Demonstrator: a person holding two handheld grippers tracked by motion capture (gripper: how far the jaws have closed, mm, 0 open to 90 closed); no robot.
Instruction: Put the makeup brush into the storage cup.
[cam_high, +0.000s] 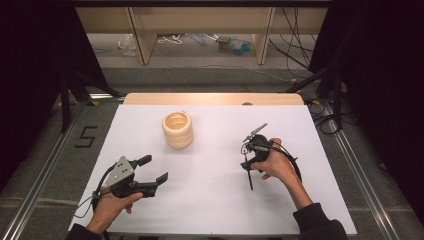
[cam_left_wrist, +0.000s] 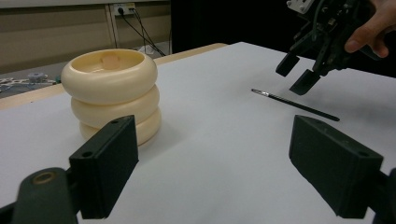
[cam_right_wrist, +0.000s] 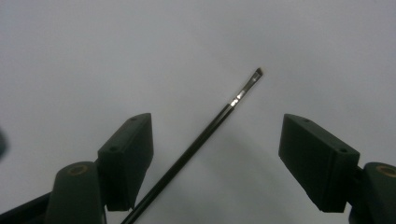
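right gripper (cam_right_wrist: 215, 154): blocky black jaws released over thin brush (cam_right_wrist: 205, 135) | left gripper (cam_left_wrist: 212, 172): released | ribbed cream pot (cam_left_wrist: 112, 93)

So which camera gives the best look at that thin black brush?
The right gripper view: the brush runs close-up between the open jaws, bristle tip sharp. The left gripper view shows it whole but farther off; in the high view it is a thin line below the right hand.

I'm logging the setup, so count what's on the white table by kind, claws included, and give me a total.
Cream ringed holder: 1
Thin black paintbrush: 1
Black claws: 2, the left claw open over bare table, the right claw open above the brush
Total: 4
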